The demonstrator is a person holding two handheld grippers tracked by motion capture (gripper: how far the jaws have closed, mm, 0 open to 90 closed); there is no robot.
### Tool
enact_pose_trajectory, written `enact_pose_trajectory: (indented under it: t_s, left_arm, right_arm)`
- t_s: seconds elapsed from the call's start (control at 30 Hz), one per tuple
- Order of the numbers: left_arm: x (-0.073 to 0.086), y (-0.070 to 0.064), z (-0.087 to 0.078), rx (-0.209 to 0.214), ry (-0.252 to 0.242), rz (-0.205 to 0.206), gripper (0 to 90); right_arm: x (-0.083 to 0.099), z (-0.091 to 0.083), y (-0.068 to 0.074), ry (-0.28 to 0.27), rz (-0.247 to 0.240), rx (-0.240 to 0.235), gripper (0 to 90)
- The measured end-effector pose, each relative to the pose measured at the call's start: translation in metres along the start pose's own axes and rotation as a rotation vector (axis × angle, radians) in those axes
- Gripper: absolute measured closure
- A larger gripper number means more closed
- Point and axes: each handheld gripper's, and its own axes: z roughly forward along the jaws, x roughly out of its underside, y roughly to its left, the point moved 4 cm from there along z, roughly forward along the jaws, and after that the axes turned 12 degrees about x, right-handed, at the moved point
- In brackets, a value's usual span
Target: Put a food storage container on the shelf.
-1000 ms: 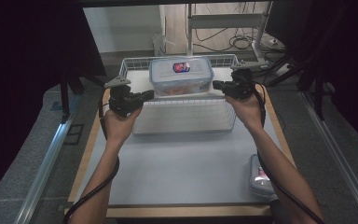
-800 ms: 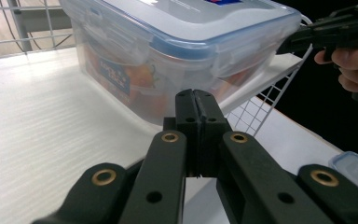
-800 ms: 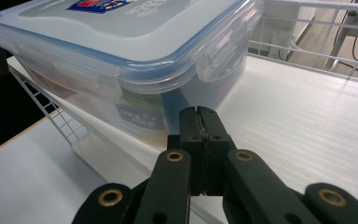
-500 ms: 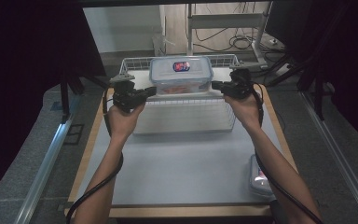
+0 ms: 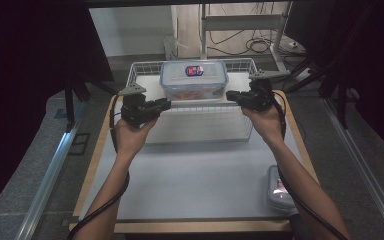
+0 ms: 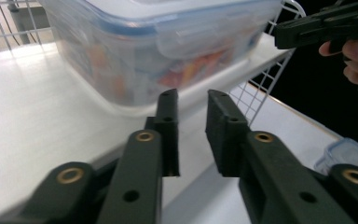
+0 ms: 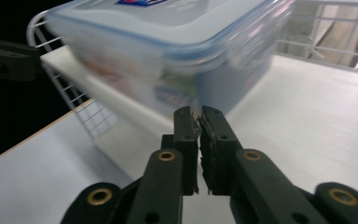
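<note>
A small lidded plastic box (image 5: pixel 280 187) lies at the desk's (image 5: pixel 195 175) near right edge; cables (image 5: pixel 260 45) trail on the floor beyond.

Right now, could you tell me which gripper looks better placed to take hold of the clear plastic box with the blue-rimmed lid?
Probably the left gripper: its jaws stand apart, pointing at the clear plastic box with the blue-rimmed lid. The right gripper is equally near, but its jaws are almost shut.

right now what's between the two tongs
The lidded box in the wire basket, seen in the high view between left tongs and right tongs.
</note>
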Motion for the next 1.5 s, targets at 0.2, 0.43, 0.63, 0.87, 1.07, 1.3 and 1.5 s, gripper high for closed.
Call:
enact_pose_trajectory:
  t_s: [0.2,0.43,0.63,0.87,1.07,1.3,1.5]
  left_arm:
    - [0.018,-0.013,-0.006,-0.013,0.035,0.020,62.7]
    - [0.050,-0.027,-0.007,-0.014,0.072,0.016,49.4]
    - [0.075,-0.041,-0.007,-0.017,0.103,0.031,37.6]
    - [0.107,-0.060,-0.009,-0.017,0.146,0.073,28.5]
    - [0.130,-0.072,-0.016,-0.032,0.147,0.082,19.7]
    - [0.158,-0.079,-0.021,-0.041,0.155,0.083,13.6]
    - [0.180,-0.082,-0.021,-0.046,0.180,0.069,9.1]
  right_arm:
    - [0.015,-0.018,0.012,0.001,-0.038,-0.037,75.1]
    - [0.042,-0.035,0.025,0.017,-0.075,-0.075,63.7]
    - [0.072,-0.046,0.033,0.051,-0.112,-0.081,51.8]
    - [0.102,-0.055,0.037,0.095,-0.145,-0.085,37.6]
    - [0.130,-0.061,0.043,0.112,-0.166,-0.086,29.1]
    - [0.151,-0.065,0.045,0.107,-0.149,-0.084,22.4]
    - [0.172,-0.066,0.047,0.134,-0.174,-0.078,18.5]
